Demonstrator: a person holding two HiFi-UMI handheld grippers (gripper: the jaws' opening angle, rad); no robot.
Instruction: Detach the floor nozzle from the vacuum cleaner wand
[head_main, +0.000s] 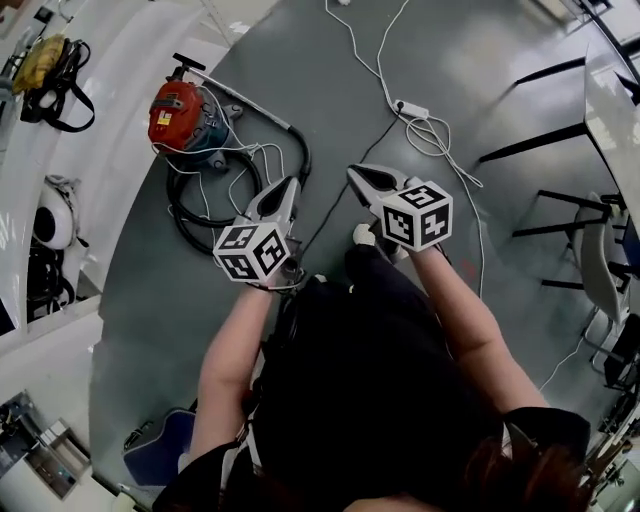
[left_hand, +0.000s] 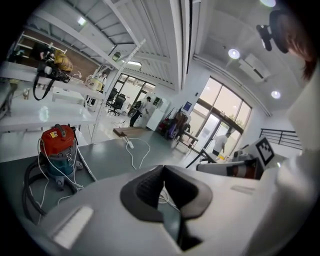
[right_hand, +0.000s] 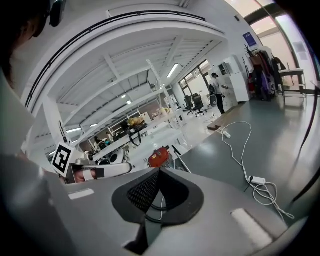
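Head view: the left gripper (head_main: 292, 183) and the right gripper (head_main: 352, 171) are held out side by side in front of the person, above the grey floor (head_main: 330, 90), both angled a little downward. Each has its 2 jaws pressed together at the tips with nothing pinched between them; the left gripper view (left_hand: 162, 168) and the right gripper view (right_hand: 159, 171) both show this, with only floor and cable visible through the gap behind the tips. Bare forearms reach forward from the dark torso, the marker cubes (head_main: 252, 250) sitting just ahead of the hands.

The red vacuum cleaner (head_main: 180, 115) stands on the floor ahead and to the left, clear of both grippers, its black hose (head_main: 205, 215) coiled beside it. The wand (head_main: 245, 103) lies slanted past the canister; the small dark crosspiece at its far end is probably the floor nozzle (head_main: 187, 63). A white power strip (head_main: 411, 108) lies to the right.
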